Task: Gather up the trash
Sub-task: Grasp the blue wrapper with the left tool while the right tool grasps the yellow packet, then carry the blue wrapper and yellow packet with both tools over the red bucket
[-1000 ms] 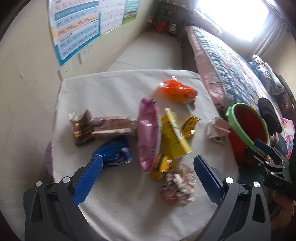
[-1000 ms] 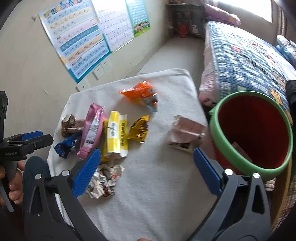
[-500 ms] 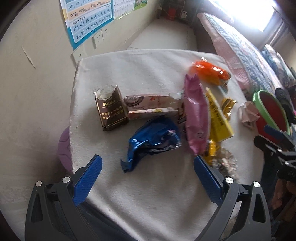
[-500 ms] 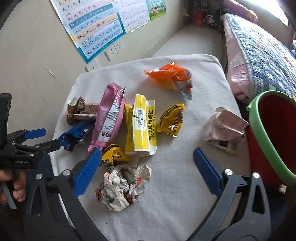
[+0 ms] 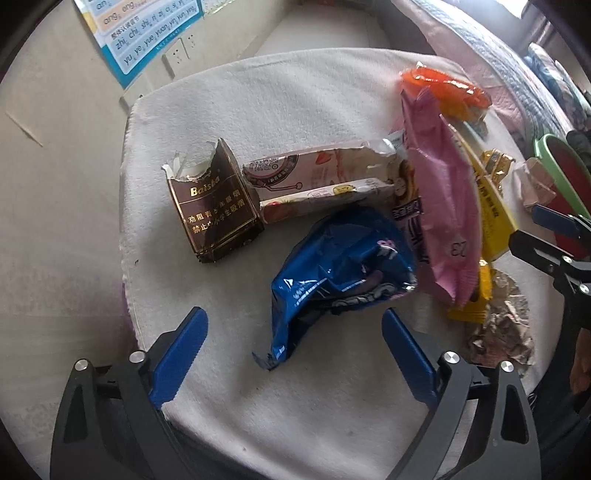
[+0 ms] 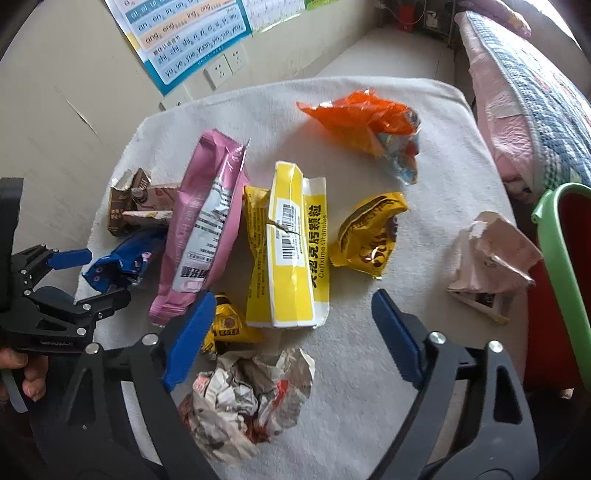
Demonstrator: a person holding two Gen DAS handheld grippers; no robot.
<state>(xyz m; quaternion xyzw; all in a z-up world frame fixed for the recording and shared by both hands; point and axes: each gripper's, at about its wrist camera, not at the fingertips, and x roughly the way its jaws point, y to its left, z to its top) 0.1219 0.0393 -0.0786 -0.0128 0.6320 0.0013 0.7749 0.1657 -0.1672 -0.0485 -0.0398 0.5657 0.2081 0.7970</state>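
Holding two pairs of tongs over a table [image 6: 436,122] draped in white cloth, we list what lies before us, nearest first. Our left gripper [image 5: 295,343] has its blue jaws apart and closing, with the lower tail of a crumpled blue wrapper [image 5: 332,273] lying between them, the pads not pressing it. Our right gripper [image 6: 291,332] likewise stands apart and closing, over a ball of crumpled printed paper [image 6: 247,395] near the front edge; its left pad sits just beside a small yellow wrapper [image 6: 229,325], and nothing is clamped. Behind the ball lies a flattened yellow box [image 6: 291,251] with a barcode, and left of it a long pink pouch [image 6: 207,225], partly overlapping it. Right of the box rests a yellow and brown sweet packet [image 6: 369,236]. Toward the left edge we note a torn brown carton [image 5: 214,206] standing open, touching a pale wrapper with strawberries [image 5: 321,181] that runs from it toward the pink pouch. At the right edge lies a crushed pink paper packet [image 6: 491,258], just beside a red bucket with a green rim [image 6: 554,266] standing off the table. Farthest on the cloth sits an orange bag [image 6: 362,118]. Beyond, a wall chart [image 6: 184,33], sockets [image 6: 225,66] and a quilted bed [image 6: 532,92].
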